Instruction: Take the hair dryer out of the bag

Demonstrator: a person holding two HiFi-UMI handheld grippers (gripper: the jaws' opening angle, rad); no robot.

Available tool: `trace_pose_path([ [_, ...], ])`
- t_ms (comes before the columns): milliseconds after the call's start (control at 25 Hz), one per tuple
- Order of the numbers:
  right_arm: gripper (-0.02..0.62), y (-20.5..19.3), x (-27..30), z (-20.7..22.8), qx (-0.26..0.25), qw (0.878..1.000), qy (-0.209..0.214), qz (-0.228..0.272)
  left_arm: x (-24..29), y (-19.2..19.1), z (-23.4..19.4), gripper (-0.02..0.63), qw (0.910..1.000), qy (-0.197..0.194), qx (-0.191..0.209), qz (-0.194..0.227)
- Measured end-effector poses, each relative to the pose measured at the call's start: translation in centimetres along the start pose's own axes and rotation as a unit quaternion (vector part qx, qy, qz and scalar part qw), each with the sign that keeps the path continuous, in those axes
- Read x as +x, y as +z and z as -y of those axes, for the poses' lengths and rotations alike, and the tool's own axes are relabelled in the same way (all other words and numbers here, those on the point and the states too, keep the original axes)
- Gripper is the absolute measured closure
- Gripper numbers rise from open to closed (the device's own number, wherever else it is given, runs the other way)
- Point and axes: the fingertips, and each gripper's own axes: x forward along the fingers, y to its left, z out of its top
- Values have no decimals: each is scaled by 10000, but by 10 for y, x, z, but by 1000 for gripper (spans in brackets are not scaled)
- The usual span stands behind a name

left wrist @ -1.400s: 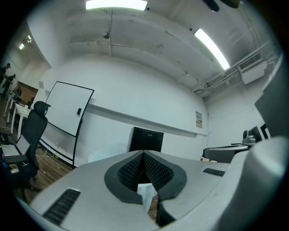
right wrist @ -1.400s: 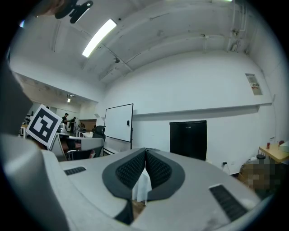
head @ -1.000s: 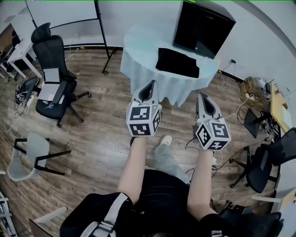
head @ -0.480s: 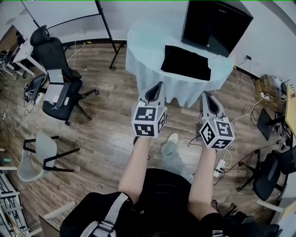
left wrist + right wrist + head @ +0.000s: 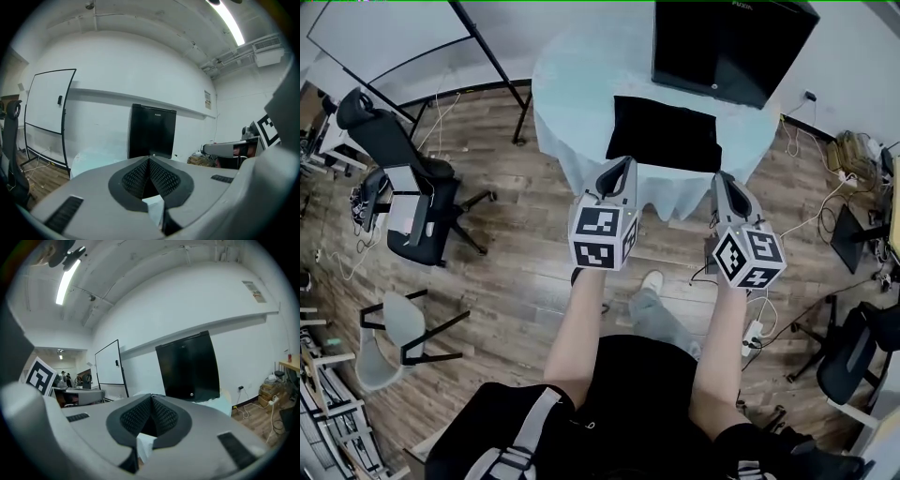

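A: How do the jaws stand?

B: The left hand-held gripper [image 5: 149, 163] has its ribbed pads pressed together with nothing caught between them. The right hand-held gripper [image 5: 151, 399] is the same, closed and empty. The person holds both out in front, side by side and nearly level, noses toward the bench [image 5: 572, 89].

A: Why carried that way?

B: I read this as the approach. The two tools are level and apart, one for each side of the bag [image 5: 664, 134], so one could pin or open it while the other reaches in. Neither touches it yet.

A: And the hair dryer?

B: It shows in no view. The bag lies flat and black on the pale cloth, near the edge closest to the person and just in front of a tall black cabinet [image 5: 729, 42]. I take it the dryer is inside. Lying near that edge, the bag is within easy reach.

A: Anything readable?

B: Little. The cabinet bears a short line of pale lettering along its top front edge, too small to make out with certainty. A notice [image 5: 207, 98] hangs on the wall to its right, its print illegible. The marker cube [image 5: 602, 236] on each tool shows only black-and-white square patterns, no words. The whiteboard [image 5: 47, 101] looks blank.
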Motion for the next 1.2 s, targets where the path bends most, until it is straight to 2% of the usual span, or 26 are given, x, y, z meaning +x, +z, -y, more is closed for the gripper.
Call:
trace_pose_path([
  [240,594,22,36,49,-25,9999,-75,72,51,12,5,598,10000,-42,70,24],
  [520,594,46,66,64,-130,9996,138,223,78,28,-9,598,9998,143,140,86],
  [840,594,65,71,80,19,9985,191,512,93,41,0,598,9981,24,596,-162],
  [1040,594,61,79,95,122,9989,186,404,113,43,11,598,9968,-210,733,-251],
  [1200,594,56,85,112,238,9992,134,306,136,29,23,598,9928,-470,977,-505],
])
